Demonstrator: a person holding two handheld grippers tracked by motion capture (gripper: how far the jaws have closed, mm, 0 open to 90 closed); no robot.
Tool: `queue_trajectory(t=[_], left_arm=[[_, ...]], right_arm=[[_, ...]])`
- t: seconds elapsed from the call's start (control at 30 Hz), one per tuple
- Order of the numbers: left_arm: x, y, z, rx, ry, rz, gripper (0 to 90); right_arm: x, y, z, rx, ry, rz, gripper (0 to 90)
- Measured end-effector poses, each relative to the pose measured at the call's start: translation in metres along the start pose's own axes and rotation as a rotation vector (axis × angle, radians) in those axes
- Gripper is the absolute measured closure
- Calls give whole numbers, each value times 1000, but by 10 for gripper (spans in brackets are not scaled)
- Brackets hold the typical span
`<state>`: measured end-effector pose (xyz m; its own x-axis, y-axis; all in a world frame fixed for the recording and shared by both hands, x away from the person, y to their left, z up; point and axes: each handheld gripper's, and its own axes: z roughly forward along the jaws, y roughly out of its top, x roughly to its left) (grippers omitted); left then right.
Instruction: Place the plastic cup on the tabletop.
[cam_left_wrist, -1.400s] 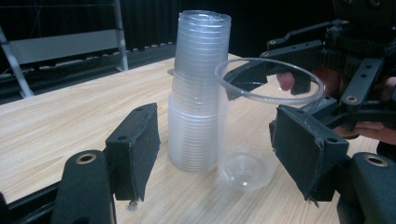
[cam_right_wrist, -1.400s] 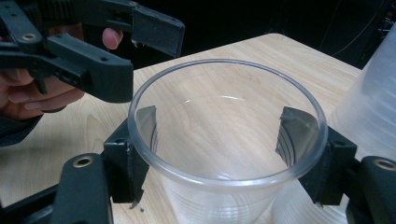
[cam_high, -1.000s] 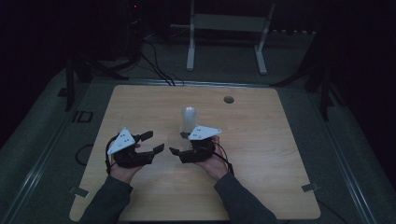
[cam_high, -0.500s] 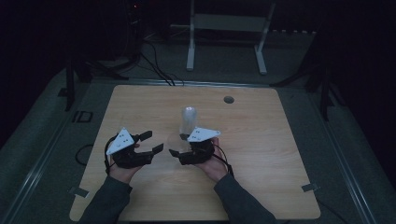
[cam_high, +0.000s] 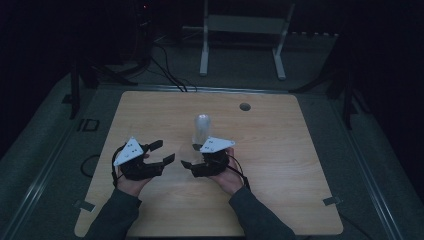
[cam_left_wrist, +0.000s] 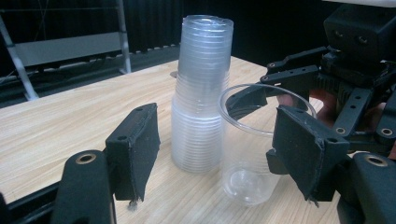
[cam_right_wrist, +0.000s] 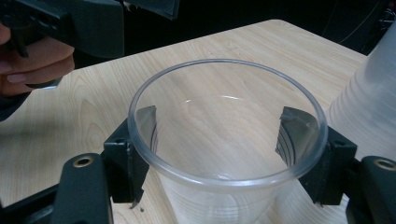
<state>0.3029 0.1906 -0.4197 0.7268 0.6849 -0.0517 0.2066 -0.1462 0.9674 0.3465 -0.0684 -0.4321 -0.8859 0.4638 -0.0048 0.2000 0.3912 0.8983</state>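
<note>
A tall stack of clear plastic cups (cam_high: 201, 131) stands upside down near the middle of the wooden table (cam_high: 290, 165). A single clear cup (cam_left_wrist: 245, 154) stands upright just in front of the stack (cam_left_wrist: 201, 93), its base on the table. My right gripper (cam_high: 190, 155) is shut on this cup (cam_right_wrist: 224, 179), one pad pressed against each side of its wall (cam_right_wrist: 229, 154). My left gripper (cam_high: 165, 151) rests open to the left. Its jaws (cam_left_wrist: 219, 151) face the cup and the stack with a wide gap, touching neither.
A round hole (cam_high: 244, 106) sits in the table near its far edge. Behind the table stands a pale metal frame (cam_high: 240, 25), with cables (cam_high: 170, 75) on the dark floor. The person's hand (cam_right_wrist: 37, 65) holds the left gripper.
</note>
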Motion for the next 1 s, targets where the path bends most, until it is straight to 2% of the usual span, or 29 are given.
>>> queue_trajectory(t=[0.5,1.0], left_arm=[[0,-1,1,1,-2,-1,315],[0,-1,1,0,-4,-4,315]], right_arm=[[-3,-8,6,9,-20,-12,285],[-7,-16,11,15,-47,-3,284]])
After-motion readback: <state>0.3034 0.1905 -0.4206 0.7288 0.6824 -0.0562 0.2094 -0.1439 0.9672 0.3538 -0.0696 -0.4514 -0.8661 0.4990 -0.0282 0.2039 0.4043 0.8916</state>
